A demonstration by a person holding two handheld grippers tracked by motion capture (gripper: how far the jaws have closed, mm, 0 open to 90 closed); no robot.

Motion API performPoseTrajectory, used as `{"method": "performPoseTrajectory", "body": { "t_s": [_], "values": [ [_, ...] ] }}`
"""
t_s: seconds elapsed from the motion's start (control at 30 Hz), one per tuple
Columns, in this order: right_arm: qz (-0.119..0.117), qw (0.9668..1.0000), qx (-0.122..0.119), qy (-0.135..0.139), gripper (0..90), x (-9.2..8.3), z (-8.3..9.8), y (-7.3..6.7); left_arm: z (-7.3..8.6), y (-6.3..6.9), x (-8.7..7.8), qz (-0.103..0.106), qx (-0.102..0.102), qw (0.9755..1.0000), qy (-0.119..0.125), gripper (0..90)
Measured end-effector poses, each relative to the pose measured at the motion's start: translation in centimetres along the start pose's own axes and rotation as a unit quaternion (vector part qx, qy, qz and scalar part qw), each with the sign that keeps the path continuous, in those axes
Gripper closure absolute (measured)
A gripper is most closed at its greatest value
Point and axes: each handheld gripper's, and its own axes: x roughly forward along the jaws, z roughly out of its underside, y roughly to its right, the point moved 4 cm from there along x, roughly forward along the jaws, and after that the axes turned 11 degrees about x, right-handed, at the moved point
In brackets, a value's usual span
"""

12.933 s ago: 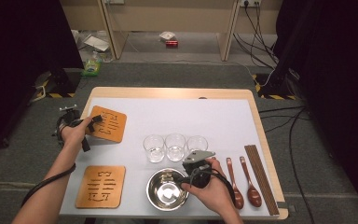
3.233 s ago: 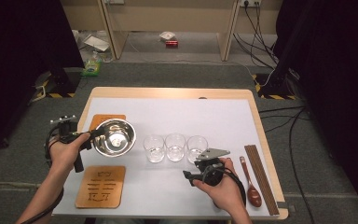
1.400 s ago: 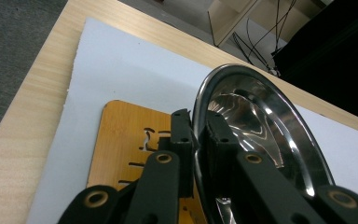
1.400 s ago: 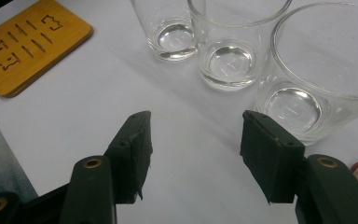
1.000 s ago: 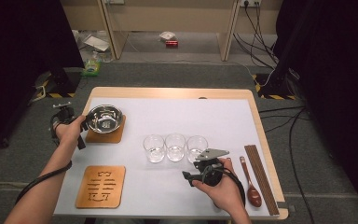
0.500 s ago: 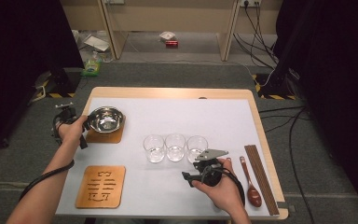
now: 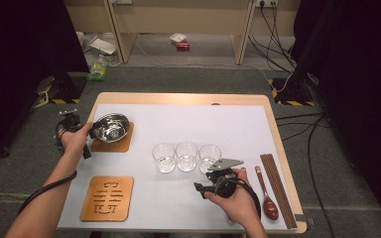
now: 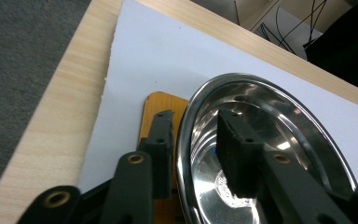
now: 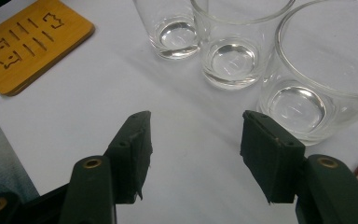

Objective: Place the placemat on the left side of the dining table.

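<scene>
While the steel bowl [image 7: 110,127] sits on the wooden coaster [image 7: 124,144] near the table's [image 7: 188,98] left edge, toward its far-left corner, the left gripper [image 8: 200,140] straddles the bowl's near rim: one jaw outside over the coaster, the other inside the basin. Its jaws have just been opening, and in the left gripper view a gap shows between each pad and the rim, so the bowl is released and rests on its own.

To finish the release well, I judge the jaws should spread a little wider before the hand lifts, and the lift should go straight up off the rim (a sideways pull could catch the thin lip and drag the bowl off the coaster). The bowl looks fairly well centred, so no nudging seems needed.

The right gripper [image 9: 193,140] rests low over the table near its front edge, jaws spread apart with nothing between them, just in front of the three glasses [image 9: 223,51]. A second coaster [image 7: 107,197] lies at the front-left, and a wooden spoon [image 7: 267,198] lies with chopsticks [image 7: 278,188] along the right edge.
</scene>
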Motion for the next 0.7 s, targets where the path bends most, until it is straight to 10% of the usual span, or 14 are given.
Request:
{"method": "performPoseTrajectory", "body": {
  "t_s": [0.7],
  "values": [
    [0.019, 0.9997, 0.013, 0.008, 43.9, -1.1, -0.2, 1.2, 0.1, 1.5, -5.6, -0.018, 0.071, 0.9961, 0.049, 41.3]
  ]
}}
